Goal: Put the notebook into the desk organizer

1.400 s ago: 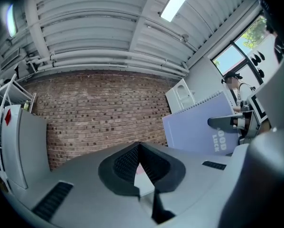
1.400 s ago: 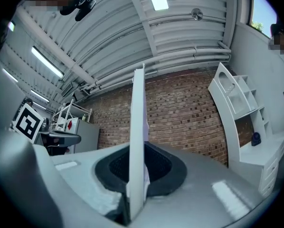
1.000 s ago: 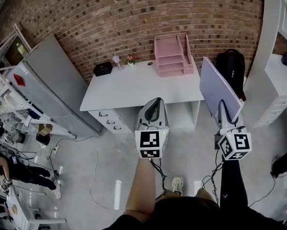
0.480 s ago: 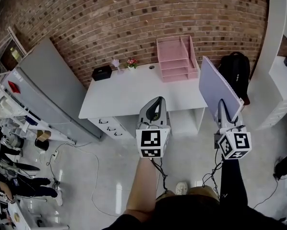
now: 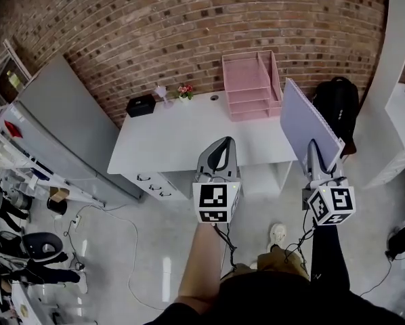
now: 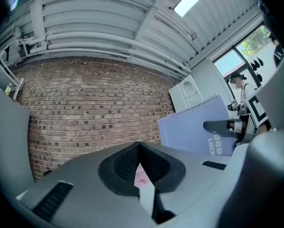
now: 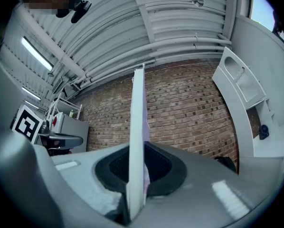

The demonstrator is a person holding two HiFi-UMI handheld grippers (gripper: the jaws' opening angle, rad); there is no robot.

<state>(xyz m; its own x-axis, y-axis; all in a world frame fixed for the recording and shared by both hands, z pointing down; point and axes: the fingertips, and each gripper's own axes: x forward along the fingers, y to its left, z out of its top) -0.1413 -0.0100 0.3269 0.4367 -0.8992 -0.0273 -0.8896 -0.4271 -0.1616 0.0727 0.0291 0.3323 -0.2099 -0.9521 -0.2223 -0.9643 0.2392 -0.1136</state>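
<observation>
A lavender spiral notebook (image 5: 305, 126) stands upright on edge in the air, right of the white desk (image 5: 182, 137). My right gripper (image 5: 313, 147) is shut on its lower edge. In the right gripper view the notebook (image 7: 137, 127) shows edge-on between the pads of that right gripper (image 7: 137, 151). The pink desk organizer (image 5: 248, 85), with stacked trays, sits at the desk's back right corner. My left gripper (image 5: 221, 143) hovers before the desk's front edge, shut with nothing in it. The left gripper view shows its closed left gripper (image 6: 140, 146) and the notebook (image 6: 194, 129) at the right.
A black box (image 5: 140, 105), a small flower pot (image 5: 184, 91) and a lilac cup (image 5: 161, 91) stand along the desk's back. A grey cabinet (image 5: 60, 124) is to the left, a black backpack (image 5: 338, 103) and white shelving (image 5: 400, 107) to the right. Cables trail over the floor.
The person has stepped nearer the desk, which now sits lower and closer in view. Both grippers keep their pose, the notebook still held upright.
</observation>
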